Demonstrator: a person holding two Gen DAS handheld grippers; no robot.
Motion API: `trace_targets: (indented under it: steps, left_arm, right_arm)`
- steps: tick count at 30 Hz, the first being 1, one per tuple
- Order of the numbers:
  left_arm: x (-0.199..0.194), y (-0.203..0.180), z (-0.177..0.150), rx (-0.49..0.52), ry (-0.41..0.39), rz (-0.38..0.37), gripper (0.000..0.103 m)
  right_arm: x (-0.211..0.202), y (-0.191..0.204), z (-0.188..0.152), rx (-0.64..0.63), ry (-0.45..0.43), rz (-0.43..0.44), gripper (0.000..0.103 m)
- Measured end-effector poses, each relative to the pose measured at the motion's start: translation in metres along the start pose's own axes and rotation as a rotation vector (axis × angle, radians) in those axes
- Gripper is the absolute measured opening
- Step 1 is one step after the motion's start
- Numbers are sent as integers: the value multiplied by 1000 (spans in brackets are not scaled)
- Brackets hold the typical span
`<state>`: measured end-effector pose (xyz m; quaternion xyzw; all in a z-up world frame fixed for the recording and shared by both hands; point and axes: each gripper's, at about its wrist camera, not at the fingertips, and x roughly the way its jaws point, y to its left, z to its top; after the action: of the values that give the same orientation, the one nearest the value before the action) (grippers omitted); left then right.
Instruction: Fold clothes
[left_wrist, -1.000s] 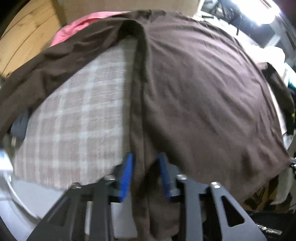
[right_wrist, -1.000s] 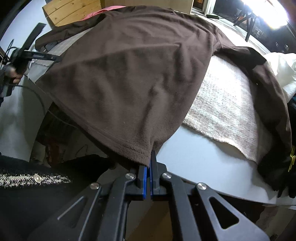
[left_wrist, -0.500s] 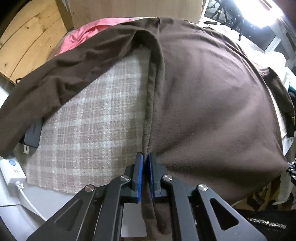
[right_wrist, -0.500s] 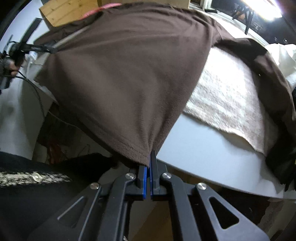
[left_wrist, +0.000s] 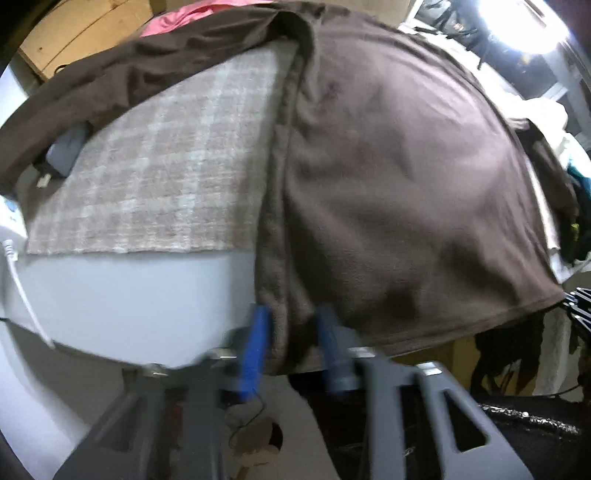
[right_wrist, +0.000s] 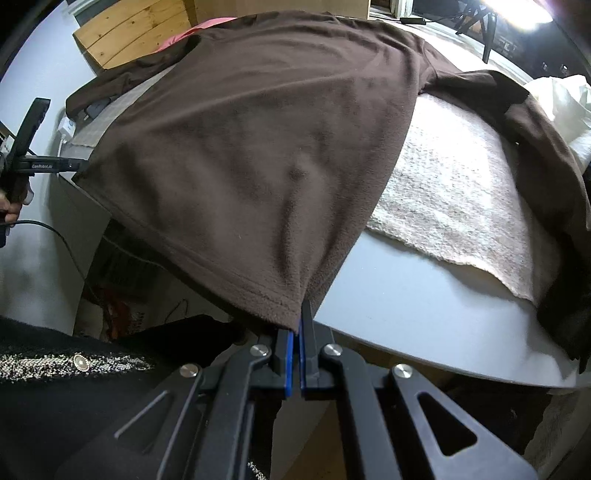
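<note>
On the table (right_wrist: 424, 314): one brown top (right_wrist: 258, 147), two grippers; right gripper (right_wrist: 300, 325) pinches its hem corner, left gripper (left_wrist: 293, 332) wide apart around hem.

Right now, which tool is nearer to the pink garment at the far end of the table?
Left. The left tool is at the shirt's left hem corner, on the pink garment side; the right tool holds the opposite corner.

A white table (right_wrist: 417, 306) lies just beyond both sets of jaws. A pale checked cloth (left_wrist: 155, 177) covers its top, and a brown garment (right_wrist: 258, 147) is spread over that, its hem hanging past the near edge.
</note>
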<state>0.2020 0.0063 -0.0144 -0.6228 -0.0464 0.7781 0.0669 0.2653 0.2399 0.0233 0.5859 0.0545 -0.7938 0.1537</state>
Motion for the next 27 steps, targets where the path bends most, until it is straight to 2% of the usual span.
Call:
trace_targets:
  steps: [2, 4, 7, 10, 11, 12, 15, 19, 22, 24, 27]
  left_arm:
    - [-2, -4, 2, 30, 2, 0, 5]
    - [-18, -6, 4, 33, -12, -38, 5]
    - [-76, -1, 12, 20, -111, -119, 4]
    - [-134, -1, 15, 30, -228, -146, 5]
    - [-138, -4, 18, 34, -246, -139, 5]
    - [-141, -4, 16, 43, -250, -140, 5]
    - [-103, -12, 11, 39, -148, -143, 4]
    - [-106, -8, -3, 38, -110, -138, 4]
    - [-120, -12, -4, 62, -135, -111, 4]
    - [-110, -5, -3, 49, -126, -105, 4]
    - [-70, 5, -8, 45, -63, -64, 4]
  right_arm:
    - [-6, -4, 2, -9, -5, 6, 2]
    - [-14, -8, 5, -21, -15, 8, 2]
    - [-60, -9, 19, -75, -89, -44, 2]
    - [-124, -4, 34, -116, -214, -86, 2]
    - [-138, -3, 35, -127, -247, -106, 2]
    - [-134, -3, 33, -134, -235, -114, 2]
    - [-124, -1, 27, -152, -198, -136, 2]
    - [-111, 1, 18, -177, -150, -165, 2]
    - [-100, 2, 12, -196, -113, -187, 2]
    - [-94, 3, 8, -208, -89, -202, 2]
    - [-81, 5, 1, -226, -50, -223, 2]
